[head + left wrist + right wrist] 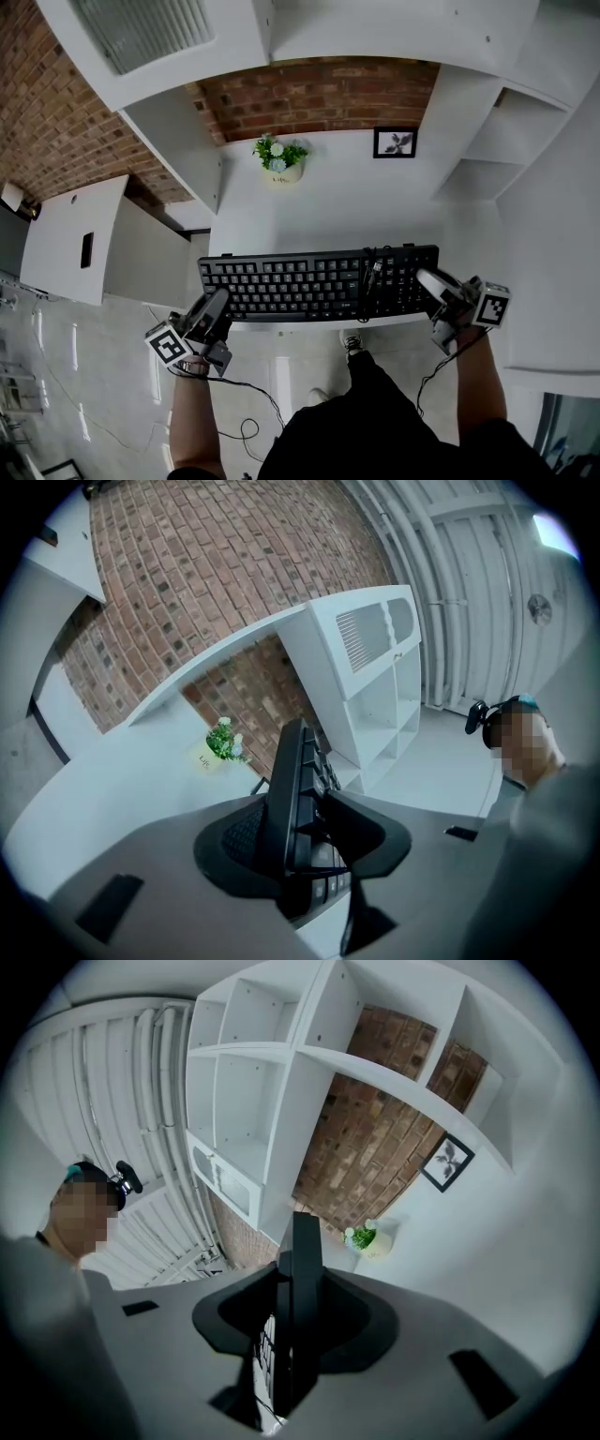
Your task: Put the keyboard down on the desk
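At 8 o'clock in the head view, the left hand-held gripper point(216, 307) is clenched on the left end of the black keyboard point(300, 281). Its own view shows one jaw on the underside and one on the keys. Toward 12 o'clock, a small potted plant point(279, 159) stands at the back of the white desk point(337, 211), under the brick wall point(319, 94). The keyboard lies keys-up along the desk's front edge, its near side overhanging. I cannot tell whether it touches the surface. A bundled cable point(373, 268) lies across the keys right of centre. At 1 o'clock, a framed picture point(395, 142) stands against the wall. At 4 o'clock, the right hand-held gripper point(435, 283) grasps the keyboard's right end, jaws closed on its edge.
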